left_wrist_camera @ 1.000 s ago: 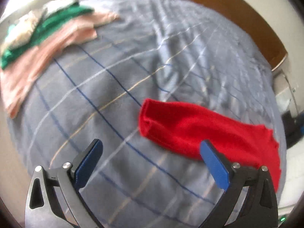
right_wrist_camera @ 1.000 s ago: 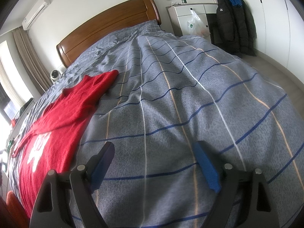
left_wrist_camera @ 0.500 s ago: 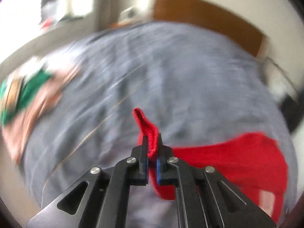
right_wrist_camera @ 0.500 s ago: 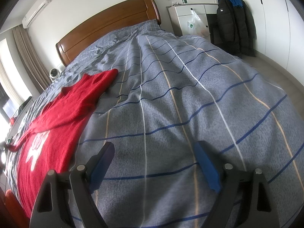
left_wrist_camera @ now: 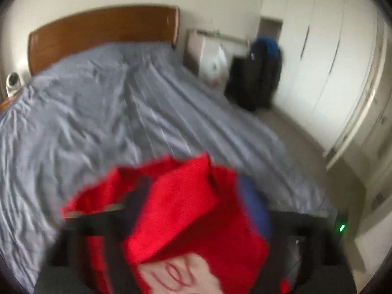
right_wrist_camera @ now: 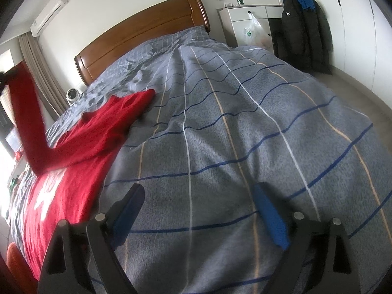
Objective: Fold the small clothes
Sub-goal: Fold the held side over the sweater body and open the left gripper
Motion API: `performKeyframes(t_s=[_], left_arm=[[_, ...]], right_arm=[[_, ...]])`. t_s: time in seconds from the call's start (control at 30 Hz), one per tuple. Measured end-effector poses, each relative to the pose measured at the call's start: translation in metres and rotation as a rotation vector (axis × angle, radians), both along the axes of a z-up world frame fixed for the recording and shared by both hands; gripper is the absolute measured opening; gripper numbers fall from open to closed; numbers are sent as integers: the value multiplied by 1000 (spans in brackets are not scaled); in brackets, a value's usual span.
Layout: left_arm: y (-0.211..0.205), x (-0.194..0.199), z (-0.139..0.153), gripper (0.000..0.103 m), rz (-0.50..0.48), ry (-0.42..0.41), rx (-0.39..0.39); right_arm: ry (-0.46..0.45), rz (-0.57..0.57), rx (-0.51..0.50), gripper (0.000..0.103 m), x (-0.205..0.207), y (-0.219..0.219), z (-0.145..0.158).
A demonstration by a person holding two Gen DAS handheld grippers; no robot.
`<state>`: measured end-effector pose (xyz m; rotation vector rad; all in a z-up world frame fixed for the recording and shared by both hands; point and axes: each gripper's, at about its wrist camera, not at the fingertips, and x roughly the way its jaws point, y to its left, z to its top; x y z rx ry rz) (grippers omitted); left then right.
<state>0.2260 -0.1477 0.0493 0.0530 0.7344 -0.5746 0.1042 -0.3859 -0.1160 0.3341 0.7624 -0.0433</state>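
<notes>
A red sweater [right_wrist_camera: 73,183] with a white print lies flat on the left side of the grey checked bed cover [right_wrist_camera: 245,134]. One sleeve [right_wrist_camera: 27,122] is lifted high to the left, up to my left gripper [right_wrist_camera: 3,77] at the frame's edge. In the blurred left wrist view that red sleeve [left_wrist_camera: 183,208] hangs loosely between the jaws of my left gripper [left_wrist_camera: 196,196], which are opening wide. The white print [left_wrist_camera: 171,276] shows below. My right gripper [right_wrist_camera: 198,210] hovers over bare cover to the right of the sweater, its jaws opening slightly wider with nothing between them.
A wooden headboard [right_wrist_camera: 147,31] closes the far end of the bed. A white dresser [right_wrist_camera: 247,17] with a plastic bag and a hanging black jacket [right_wrist_camera: 303,31] stand to the right, beside white wardrobe doors [left_wrist_camera: 325,61]. A small white device [right_wrist_camera: 72,94] sits left of the bed.
My left gripper shut on the sleeve's cuff, swung up and across over the sweater with it, and its jaws have now spread apart. The right gripper has stayed in place.
</notes>
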Motion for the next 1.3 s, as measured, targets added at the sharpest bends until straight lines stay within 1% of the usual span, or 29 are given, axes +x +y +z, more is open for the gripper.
performKeyframes(t_s=[0.07,0.13,0.2,0.27,0.3,0.37,0.4,0.43,0.5,0.57,0.6,0.63,0.67,0.7,0.73,0.77,0.8,0.83,0.97,1.07,1.17,1.2,1.23,1.27,1.3], left_arm=[[8,-15,-25,85,-23,13,8],[29,-20,-48,85,3,42,30],[78,-27,-72,85,71,78,43],[129,-34,-92,85,163,105,70],[145,-38,-100,83,194,117,85],[183,-39,-126,75,270,167,137],[191,-38,-136,68,286,188,150],[200,-36,-145,65,288,210,156],[200,-35,-152,65,270,204,156],[187,-26,-154,65,241,170,146],[182,-20,-156,65,249,160,150],[176,-12,-158,61,268,150,152],[175,-7,-159,54,286,140,155],[173,0,-162,17,307,127,163],[173,2,-167,7,336,118,172],[176,4,-170,6,380,116,169],[181,-2,-172,5,413,114,139],[185,-8,-174,5,431,106,118],[188,-19,-176,6,436,94,114],[188,-18,-176,11,443,103,114],[192,-27,-171,16,452,126,98],[194,-31,-167,29,456,130,95],[197,-39,-161,48,454,125,96],[199,-44,-156,57,455,111,99],[203,-50,-151,71,464,90,107]], right_arm=[[-3,2,6,90,-1,-1,0],[-6,5,12,90,-1,-2,0],[-9,8,17,90,-2,-2,0],[-8,7,15,90,-2,-3,0],[-8,7,14,90,-2,-3,0],[-7,8,11,91,-2,-3,0],[-7,9,11,91,-2,-4,0],[-7,10,12,92,-2,-4,0],[-6,11,12,92,-1,-5,0],[-4,10,8,92,0,-3,0],[-3,9,7,92,0,-4,0],[-3,10,7,92,-1,-3,0],[-4,10,7,93,0,-2,0],[-3,10,6,93,0,-2,0],[-3,9,5,92,0,-2,0],[-3,9,5,92,0,-2,0],[-2,8,3,92,0,-3,0],[-1,7,1,92,0,-2,0],[-1,8,-2,93,0,-1,-1],[1,6,-5,92,1,1,-1],[0,7,-4,92,1,1,-1],[1,6,-5,92,1,2,-1],[1,6,-6,92,0,2,-1],[1,6,-7,92,1,2,-1],[1,6,-7,92,1,2,-1]])
